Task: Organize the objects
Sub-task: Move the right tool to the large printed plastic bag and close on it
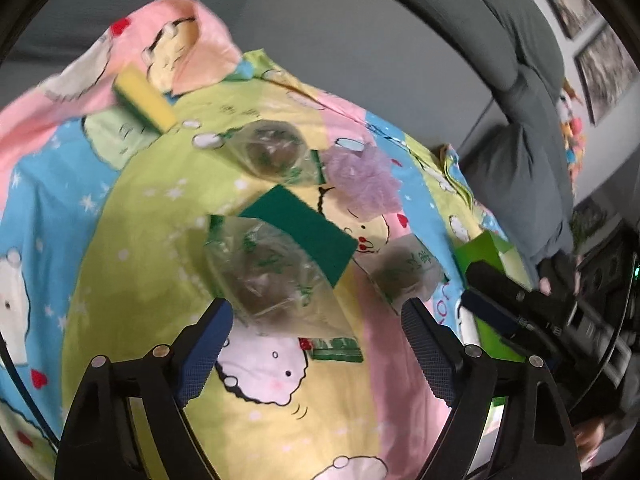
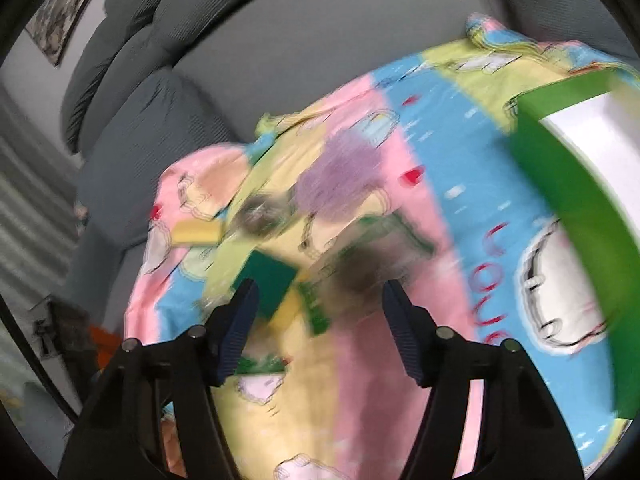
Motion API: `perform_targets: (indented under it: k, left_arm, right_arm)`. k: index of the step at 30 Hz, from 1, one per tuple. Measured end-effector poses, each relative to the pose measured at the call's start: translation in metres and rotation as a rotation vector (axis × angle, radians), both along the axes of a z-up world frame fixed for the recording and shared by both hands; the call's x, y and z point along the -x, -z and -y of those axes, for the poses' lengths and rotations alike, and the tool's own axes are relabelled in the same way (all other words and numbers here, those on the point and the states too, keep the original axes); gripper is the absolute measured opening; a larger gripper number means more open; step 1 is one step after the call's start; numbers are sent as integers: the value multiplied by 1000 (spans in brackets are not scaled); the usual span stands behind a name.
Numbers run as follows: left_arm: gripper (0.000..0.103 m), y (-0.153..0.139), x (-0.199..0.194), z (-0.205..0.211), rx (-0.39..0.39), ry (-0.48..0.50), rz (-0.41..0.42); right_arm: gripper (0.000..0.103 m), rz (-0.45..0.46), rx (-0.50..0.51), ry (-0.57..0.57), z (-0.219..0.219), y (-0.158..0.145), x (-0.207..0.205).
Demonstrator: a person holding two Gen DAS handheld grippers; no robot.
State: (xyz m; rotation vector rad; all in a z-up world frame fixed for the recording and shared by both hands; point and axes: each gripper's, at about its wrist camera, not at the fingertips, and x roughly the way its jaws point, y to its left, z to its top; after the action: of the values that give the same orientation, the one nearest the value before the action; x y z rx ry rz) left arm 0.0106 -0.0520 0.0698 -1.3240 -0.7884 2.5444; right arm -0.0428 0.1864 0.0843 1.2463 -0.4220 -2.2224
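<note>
A cartoon-print cloth [image 1: 132,264] carries the objects. A clear bagged scrubber [image 1: 272,276] lies just ahead of my left gripper [image 1: 318,308], which is open with its pads off the bag. A dark green scouring pad [image 1: 304,232] rests partly under that bag. Further off lie a second bagged scrubber [image 1: 268,148], a purple mesh puff [image 1: 364,176] and a yellow sponge [image 1: 146,104]. A third bagged scrubber [image 1: 408,272] [image 2: 360,268], blurred, sits between the tips of my right gripper [image 2: 320,286], which is open and not touching it.
A green box [image 2: 568,200] [image 1: 484,248] with a white inside stands at the cloth's right edge. The cloth lies on a grey sofa [image 2: 160,92] with cushions behind. A person's hand [image 1: 560,280] holds the right gripper. Framed pictures [image 1: 604,64] hang on the wall.
</note>
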Motion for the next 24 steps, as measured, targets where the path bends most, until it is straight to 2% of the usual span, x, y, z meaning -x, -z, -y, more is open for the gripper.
perform_targets:
  k: [4,6,8,13,17,24]
  left_arm:
    - [87,6,-3,11,13,-40,56]
    - [87,14,-2,18,32,-71,108]
    - [87,21,-3,28,18,-99,157]
    - [87,29,-6,40,-45,-87,164]
    - [87,42,-3,43,-137,-78,211]
    - [87,41,0,37,-139,-37,196]
  right_arm:
    - [65,-16,-13,-57,22,-1,-7]
    - [65,-11,0,-94,35,2,-10]
    - [65,-9,-6,-123,51,6,-11]
    - [65,-1,-52,-184,87,14,-7]
    - [65,37,-102,-206,104,27,1]
    - [67,111,-87,-226,115,46,8]
